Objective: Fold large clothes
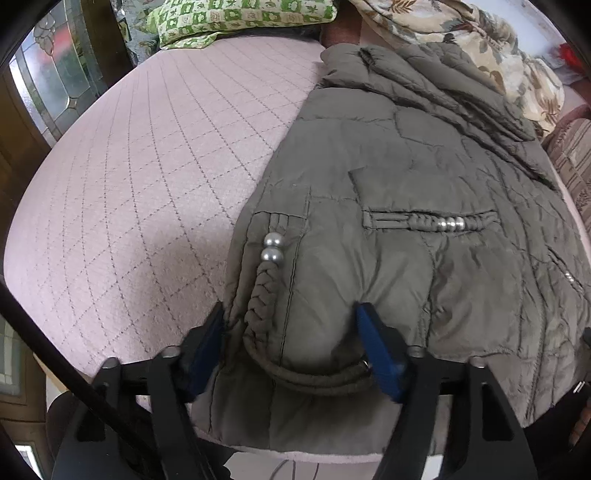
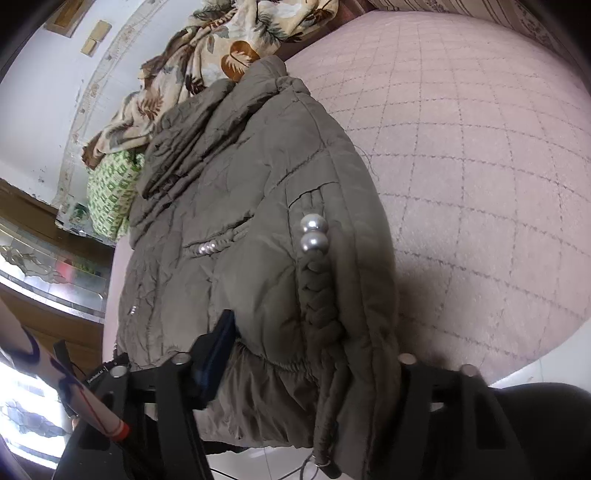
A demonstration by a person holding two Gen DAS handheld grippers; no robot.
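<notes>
An olive quilted jacket (image 1: 388,177) lies flat on a pink quilted bed (image 1: 140,184), its hem toward me. Braided trim with two pearl beads (image 1: 272,248) runs along its left edge. My left gripper (image 1: 291,332) is open at the hem, and its blue pads (image 1: 376,347) straddle a bulge of fabric at the jacket's left corner. In the right wrist view the same jacket (image 2: 240,192) fills the middle, with the pearl beads (image 2: 314,232) on its right edge. My right gripper (image 2: 295,354) is open at the hem. One blue pad (image 2: 218,350) shows; jacket fabric hides the other finger.
A green patterned pillow (image 1: 236,18) and a leaf-print blanket (image 1: 480,48) lie at the head of the bed. Bare pink bed (image 2: 480,166) stretches beside the jacket. A wooden door with stained glass (image 1: 51,85) stands to the left. A striped fabric-covered surface (image 1: 572,155) borders the right.
</notes>
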